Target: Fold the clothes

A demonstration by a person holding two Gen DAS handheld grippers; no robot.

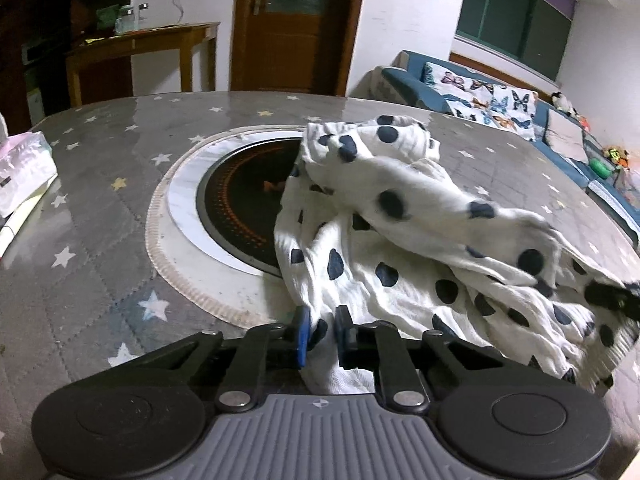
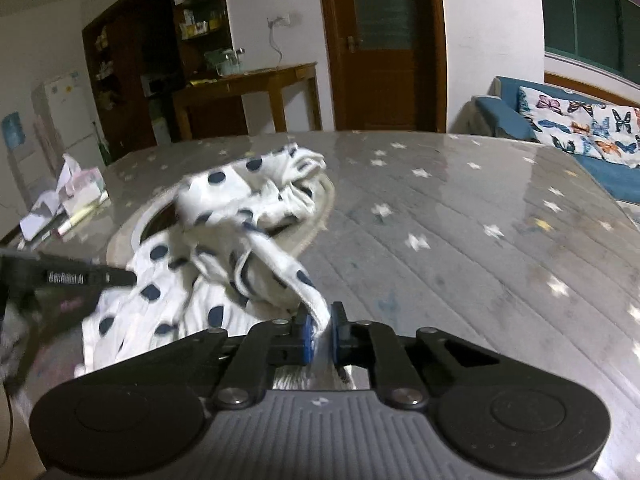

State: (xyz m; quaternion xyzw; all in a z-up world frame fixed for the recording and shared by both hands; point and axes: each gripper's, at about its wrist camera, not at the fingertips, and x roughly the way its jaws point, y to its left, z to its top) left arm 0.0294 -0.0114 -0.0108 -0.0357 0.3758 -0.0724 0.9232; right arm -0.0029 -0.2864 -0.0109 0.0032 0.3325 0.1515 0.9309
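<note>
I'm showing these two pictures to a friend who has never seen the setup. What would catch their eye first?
First, the crumpled white garment with dark polka dots, heaped on the star-patterned table and partly covering the round black cooktop set into its middle. Next, the left tool and the right tool, each pinching an edge of that cloth. Behind the table, at right, the butterfly-print cushion on the blue sofa stands out.

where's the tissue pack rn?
The tissue pack sits at the table's far-left edge in the left wrist view, left of the round cooktop, clear of the polka-dot garment; the right wrist view shows it at left too.
</note>
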